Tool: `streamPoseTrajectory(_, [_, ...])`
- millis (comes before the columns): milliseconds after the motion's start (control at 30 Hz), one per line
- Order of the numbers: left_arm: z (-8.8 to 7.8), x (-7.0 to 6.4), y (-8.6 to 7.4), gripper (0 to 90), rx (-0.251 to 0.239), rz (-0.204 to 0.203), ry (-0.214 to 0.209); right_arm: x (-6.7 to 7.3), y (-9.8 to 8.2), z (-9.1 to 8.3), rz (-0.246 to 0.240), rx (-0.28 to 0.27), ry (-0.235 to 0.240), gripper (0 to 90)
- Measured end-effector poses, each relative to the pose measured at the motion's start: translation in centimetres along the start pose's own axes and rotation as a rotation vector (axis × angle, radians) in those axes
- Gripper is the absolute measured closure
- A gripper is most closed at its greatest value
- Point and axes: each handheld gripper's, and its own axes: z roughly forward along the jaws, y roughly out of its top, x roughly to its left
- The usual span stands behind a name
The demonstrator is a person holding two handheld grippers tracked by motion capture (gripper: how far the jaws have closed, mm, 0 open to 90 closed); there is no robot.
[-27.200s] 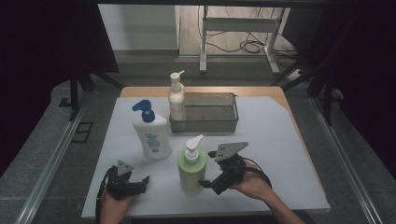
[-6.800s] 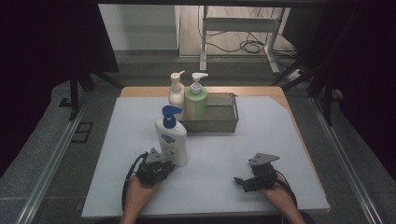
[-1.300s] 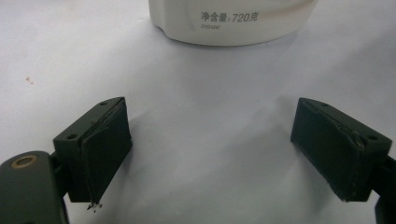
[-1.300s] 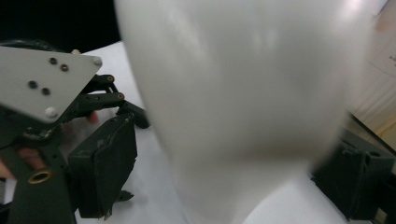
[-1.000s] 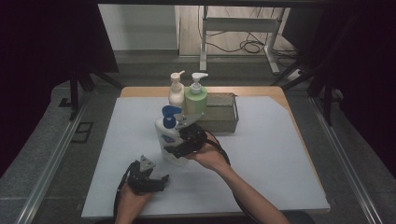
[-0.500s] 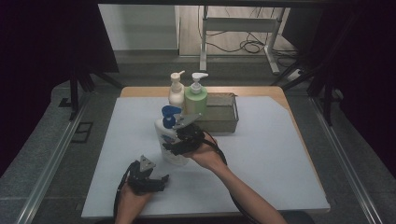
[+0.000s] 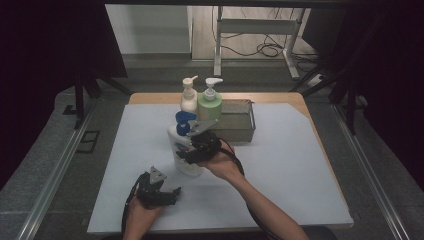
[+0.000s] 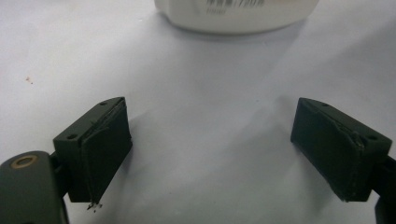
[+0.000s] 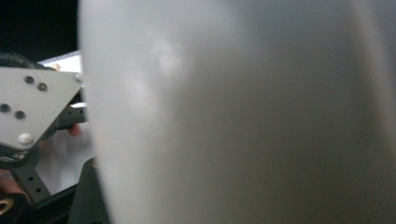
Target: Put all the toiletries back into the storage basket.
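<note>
Right tool [image 7: 186, 151] — now clamped on bottle [image 7: 181, 150]

Smooth white plastic bottle [image 7: 186, 155], matt grey tabletop [image 7: 280, 165]

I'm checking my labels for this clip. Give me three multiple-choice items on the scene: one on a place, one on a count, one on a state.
1. Where does the green bottle stand?
A. beside the grey bin
B. at the table's near edge
C. on the floor

2. How many pump bottles are there?
A. one
B. three
C. five

3. How is the left gripper?
A. shut on a bottle
B. holding a cloth
C. open, holding nothing

Key: A, it touches the bin's left end; B, cream, green and blue-capped; C, bare mat between its jaws.
</note>
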Motion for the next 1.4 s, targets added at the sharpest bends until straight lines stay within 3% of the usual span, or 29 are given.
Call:
streamPoseTrajectory(267, [0.0, 0.0, 0.0, 11.7, 0.0, 0.0, 0.001, -1.0, 0.2, -2.5, 0.006, -0.001, -0.039, 38.2])
streamPoseTrajectory(867, [0.0, 0.0, 0.0, 11.8, -0.001, 0.0, 0.002, -4.6, -0.5, -8.6, 0.063, -0.023, -0.147, 38.3])
streamPoseTrajectory(1400, [0.0, 0.0, 0.0, 11.8, -0.001, 0.0, 0.002, -7.6, -0.6, -11.6, 0.109, -0.036, -0.239, 38.3])
